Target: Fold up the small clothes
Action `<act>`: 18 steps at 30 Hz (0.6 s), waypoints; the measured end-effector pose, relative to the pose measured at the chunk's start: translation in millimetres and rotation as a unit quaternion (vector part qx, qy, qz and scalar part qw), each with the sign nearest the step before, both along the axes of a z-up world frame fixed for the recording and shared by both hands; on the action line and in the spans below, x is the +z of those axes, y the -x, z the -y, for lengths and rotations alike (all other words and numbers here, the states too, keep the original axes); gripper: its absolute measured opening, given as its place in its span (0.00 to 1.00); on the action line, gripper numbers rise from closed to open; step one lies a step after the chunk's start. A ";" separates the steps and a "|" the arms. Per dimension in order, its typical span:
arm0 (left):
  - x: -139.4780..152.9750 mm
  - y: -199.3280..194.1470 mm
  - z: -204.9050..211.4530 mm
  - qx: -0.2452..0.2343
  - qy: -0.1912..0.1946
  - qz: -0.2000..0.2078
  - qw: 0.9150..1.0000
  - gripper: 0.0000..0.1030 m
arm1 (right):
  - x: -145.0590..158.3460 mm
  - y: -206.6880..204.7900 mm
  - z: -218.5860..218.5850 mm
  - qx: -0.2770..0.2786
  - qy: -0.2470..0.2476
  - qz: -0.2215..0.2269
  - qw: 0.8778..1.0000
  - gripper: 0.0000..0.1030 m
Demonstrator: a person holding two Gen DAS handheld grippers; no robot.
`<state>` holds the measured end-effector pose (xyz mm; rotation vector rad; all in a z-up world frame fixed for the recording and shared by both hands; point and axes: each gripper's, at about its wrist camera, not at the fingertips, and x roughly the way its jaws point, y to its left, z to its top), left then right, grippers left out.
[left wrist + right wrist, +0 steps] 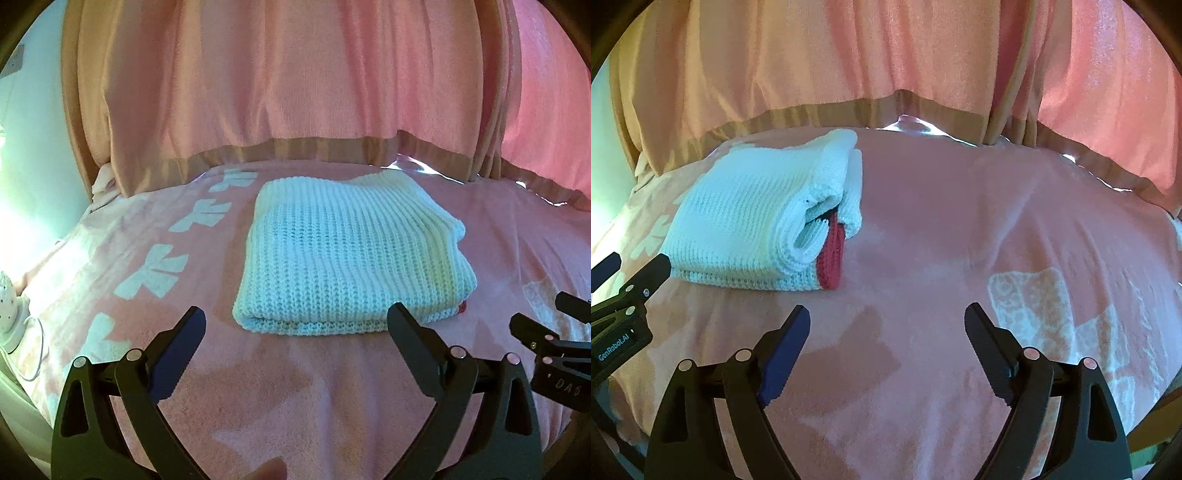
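A white knitted garment [351, 254] lies folded into a thick rectangle on the pink blanket [295, 387]. In the right wrist view the same garment [750, 214] sits at the left, with a red knitted edge [833, 254] showing at its open side. My left gripper [295, 314] is open, its fingertips just short of the garment's near fold, with nothing between them. My right gripper [886, 312] is open over bare blanket, to the right of the garment. Each gripper shows at the edge of the other's view: the right gripper [537, 312], the left gripper [639, 260].
A pink curtain [295, 92] hangs along the far side of the blanket. White bow patterns [155, 273] run down the blanket's left. A white dotted object with a cord [9, 299] sits at the left edge. A fingertip [269, 470] shows at the bottom.
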<state>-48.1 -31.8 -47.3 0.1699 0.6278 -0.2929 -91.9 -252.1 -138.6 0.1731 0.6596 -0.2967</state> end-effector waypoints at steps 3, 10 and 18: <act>-1.5 2.0 3.9 -0.007 -0.007 0.002 1.000 0.94 | -0.8 -0.2 -5.0 0.004 0.006 -0.001 1.000 0.81; -5.9 3.8 8.2 -0.007 -0.011 -0.007 1.000 0.94 | -1.2 -1.3 -9.3 0.010 0.016 0.000 1.000 0.81; -7.1 2.5 7.5 0.004 -0.005 -0.018 1.000 0.94 | -2.1 -2.0 -13.2 0.012 0.018 0.000 1.000 0.81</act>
